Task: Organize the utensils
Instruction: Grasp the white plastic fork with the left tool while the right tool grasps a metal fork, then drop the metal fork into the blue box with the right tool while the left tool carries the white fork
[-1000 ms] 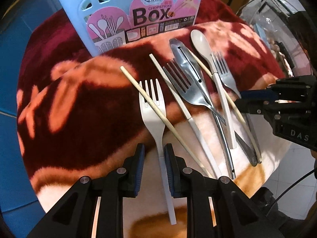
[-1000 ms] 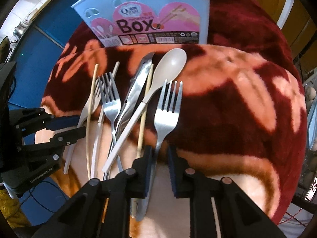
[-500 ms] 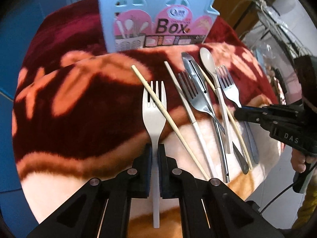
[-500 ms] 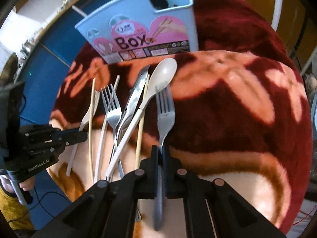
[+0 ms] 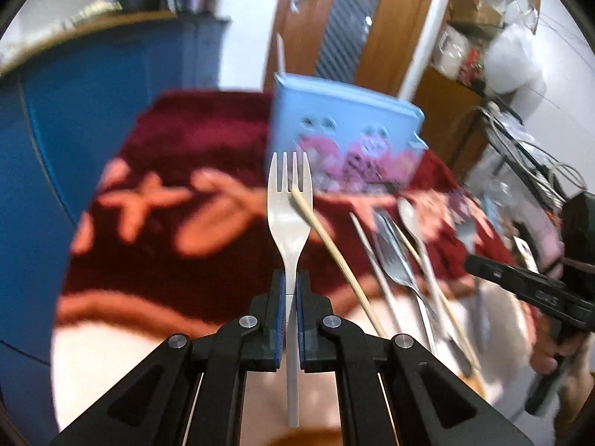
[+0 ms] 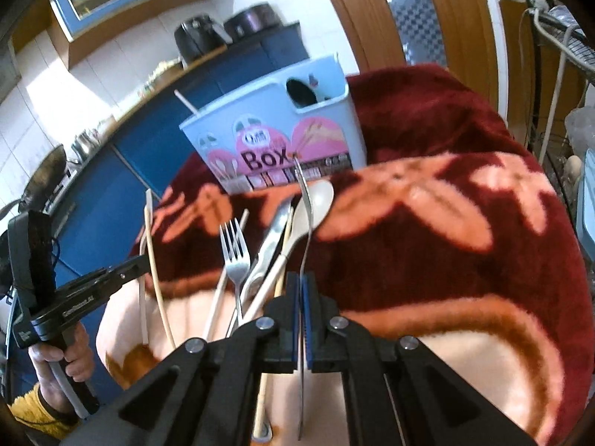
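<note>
The left tongs (image 5: pixel 291 291) are pressed together on the handle of a white fork (image 5: pixel 289 208), which stands upright in the centre of the left view with its tines up, in front of the blue box (image 5: pixel 344 137). A chopstick (image 5: pixel 334 252) leans with its tip against the fork's head and slants down to the lower right. The box stands on a red blanket (image 5: pixel 178 148) with orange flowers that covers the surface.

In the right view the right tongs (image 6: pixel 302 293) pinch a steel fork (image 6: pixel 305 200) by its handle; it is seen edge-on, rising from the lower centre toward the box (image 6: pixel 275 137), whose label reads "Box". A chopstick tip sticks up out of the box at its upper left corner.

Left of centre in that view, on the blanket (image 6: pixel 446 252), lie another steel fork (image 6: pixel 234 256), a knife (image 6: pixel 271 238), a beige spoon (image 6: pixel 316 204) and more chopsticks (image 6: pixel 223 278), fanned together with handles toward the bottom of the frame. The spoon's bowl is just behind the held fork.

The left tongs show at the lower left of the right view, gripped by a hand (image 6: pixel 61 364).
</note>
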Demonstrator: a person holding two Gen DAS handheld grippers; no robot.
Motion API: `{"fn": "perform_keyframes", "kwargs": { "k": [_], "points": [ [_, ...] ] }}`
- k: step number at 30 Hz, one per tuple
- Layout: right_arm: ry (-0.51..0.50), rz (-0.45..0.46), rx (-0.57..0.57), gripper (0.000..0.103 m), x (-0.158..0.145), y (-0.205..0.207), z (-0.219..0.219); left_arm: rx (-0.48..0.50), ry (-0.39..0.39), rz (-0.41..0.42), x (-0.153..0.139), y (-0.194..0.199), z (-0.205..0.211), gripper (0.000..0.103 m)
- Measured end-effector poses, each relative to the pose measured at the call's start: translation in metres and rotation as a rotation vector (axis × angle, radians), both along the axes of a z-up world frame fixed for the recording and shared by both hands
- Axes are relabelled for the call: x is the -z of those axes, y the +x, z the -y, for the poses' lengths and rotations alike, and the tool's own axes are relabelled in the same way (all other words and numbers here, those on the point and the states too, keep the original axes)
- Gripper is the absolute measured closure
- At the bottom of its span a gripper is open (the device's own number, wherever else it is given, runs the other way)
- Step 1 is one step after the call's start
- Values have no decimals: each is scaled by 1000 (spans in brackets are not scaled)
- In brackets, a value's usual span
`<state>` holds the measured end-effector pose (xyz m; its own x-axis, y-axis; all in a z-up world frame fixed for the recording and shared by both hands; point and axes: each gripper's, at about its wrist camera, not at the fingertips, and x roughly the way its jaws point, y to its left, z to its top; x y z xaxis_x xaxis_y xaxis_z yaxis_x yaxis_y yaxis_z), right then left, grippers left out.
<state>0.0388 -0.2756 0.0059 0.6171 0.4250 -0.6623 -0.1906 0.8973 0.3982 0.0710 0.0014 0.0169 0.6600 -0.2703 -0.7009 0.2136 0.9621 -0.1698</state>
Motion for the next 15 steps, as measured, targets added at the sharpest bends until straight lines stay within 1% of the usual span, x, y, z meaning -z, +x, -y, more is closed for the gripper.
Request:
{"fn": "perform_keyframes", "kwargs": {
  "k": [4,6,12,15],
  "points": [
    [11,73,16,100,-4,-1,-9,-45,67,109,-12,5,-5,98],
    [11,107,25,100,-9,-4,-8,-62,75,157,-19,7,-5,98],
    [25,219,43,100,-27,-1,-11,-76,-11,228,-38,14,-2,98],
    [22,287,49,100,-40,3,-14,-77,-64,285,-52,20,4,98]
  ]
}}
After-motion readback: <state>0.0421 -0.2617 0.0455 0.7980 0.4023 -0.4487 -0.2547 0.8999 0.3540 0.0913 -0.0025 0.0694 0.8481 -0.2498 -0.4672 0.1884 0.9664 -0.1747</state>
